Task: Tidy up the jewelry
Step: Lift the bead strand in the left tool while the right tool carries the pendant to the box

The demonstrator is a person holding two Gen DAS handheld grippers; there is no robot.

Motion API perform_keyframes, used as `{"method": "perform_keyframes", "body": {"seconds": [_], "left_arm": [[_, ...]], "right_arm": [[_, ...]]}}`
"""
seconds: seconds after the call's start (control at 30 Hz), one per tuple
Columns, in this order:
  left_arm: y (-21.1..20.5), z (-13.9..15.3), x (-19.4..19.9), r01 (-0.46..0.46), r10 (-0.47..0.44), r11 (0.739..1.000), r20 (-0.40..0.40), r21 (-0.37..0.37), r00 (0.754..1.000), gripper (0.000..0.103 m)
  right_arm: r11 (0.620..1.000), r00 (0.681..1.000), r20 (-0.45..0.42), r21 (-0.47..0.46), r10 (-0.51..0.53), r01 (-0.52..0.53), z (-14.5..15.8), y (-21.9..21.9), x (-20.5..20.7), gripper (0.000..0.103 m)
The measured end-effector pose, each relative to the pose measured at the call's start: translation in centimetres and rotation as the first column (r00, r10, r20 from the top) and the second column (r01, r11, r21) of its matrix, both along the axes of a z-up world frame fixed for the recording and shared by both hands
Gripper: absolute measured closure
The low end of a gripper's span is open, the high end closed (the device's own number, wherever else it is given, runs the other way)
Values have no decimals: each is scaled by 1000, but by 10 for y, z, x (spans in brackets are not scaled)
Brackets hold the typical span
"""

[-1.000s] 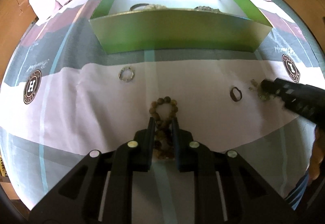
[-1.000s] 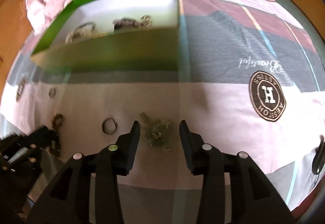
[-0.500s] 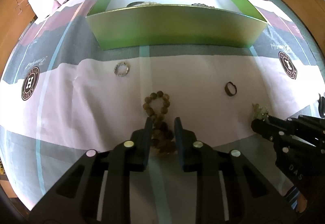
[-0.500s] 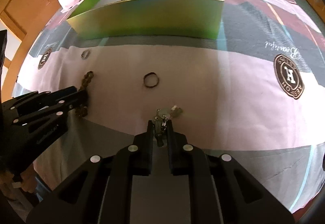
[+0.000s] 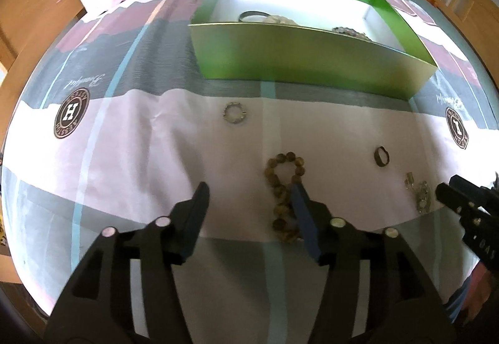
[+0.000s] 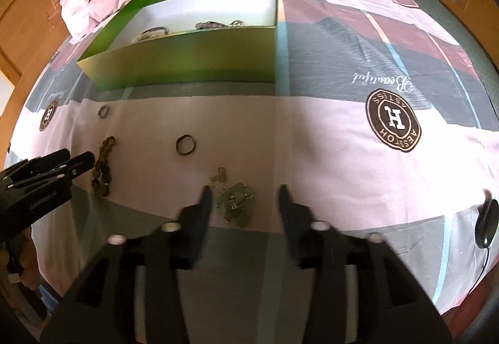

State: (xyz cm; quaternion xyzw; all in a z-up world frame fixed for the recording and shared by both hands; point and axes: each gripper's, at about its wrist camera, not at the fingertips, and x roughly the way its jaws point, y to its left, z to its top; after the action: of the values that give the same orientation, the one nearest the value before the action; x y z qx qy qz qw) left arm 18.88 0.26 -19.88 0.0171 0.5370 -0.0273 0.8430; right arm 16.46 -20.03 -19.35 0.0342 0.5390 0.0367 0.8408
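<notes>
As both sets of jaws spring apart, the left gripper (image 5: pixel 249 188) lets go of the beaded bracelet (image 5: pixel 283 191) and the right gripper (image 6: pixel 244 191) drops the silvery chain cluster (image 6: pixel 235 203): both pieces lie on the bedspread (image 6: pixel 327 132), unlifted, so both grabs need redoing. Count: four loose pieces, with a dark ring (image 5: pixel 381 156) at two o'clock of the bracelet and a small sparkly ring (image 5: pixel 234 113) at eleven; inside the green box (image 5: pixel 305 60), perhaps three pieces.

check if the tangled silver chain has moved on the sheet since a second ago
Yes. The tangled silver chain has slid toward the camera: it lay level with the dark ring, and now it sits nearer than the ring.
</notes>
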Motion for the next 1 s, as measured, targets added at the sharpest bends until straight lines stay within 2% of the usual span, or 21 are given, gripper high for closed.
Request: {"method": "perform_keyframes", "body": {"seconds": [0.33,0.63,0.73,0.77,0.8,0.87,0.97,1.0], "left_arm": [[-27,-23,7,56,-55,997,-40,45,998,44],[-27,-26,8,62,-60,997,-30,46,998,44],[-28,-26,7,62,-61,997,-21,46,998,54],[-28,-26,6,63,-62,997,-19,48,998,63],[-29,-25,6,66,-66,997,-19,45,998,73],[-30,-24,5,76,-75,996,-19,37,997,85],[-30,-22,3,80,-79,996,-15,44,997,88],[-30,-20,2,83,-82,996,-13,42,997,92]], "right_arm": [[997,998,-25,-58,50,-51,-23,17,5,55],[994,998,-25,-90,61,-63,-31,19,8,56],[994,997,-23,-80,78,-80,-31,22,5,74],[993,996,-24,-81,84,-85,-30,24,4,79],[992,996,-24,-83,90,-91,-30,25,4,81],[992,995,-25,-74,99,-100,-28,26,3,83],[993,994,-20,-58,105,-106,-25,27,1,85],[993,994,-16,-57,106,-106,-23,27,1,85]]}}
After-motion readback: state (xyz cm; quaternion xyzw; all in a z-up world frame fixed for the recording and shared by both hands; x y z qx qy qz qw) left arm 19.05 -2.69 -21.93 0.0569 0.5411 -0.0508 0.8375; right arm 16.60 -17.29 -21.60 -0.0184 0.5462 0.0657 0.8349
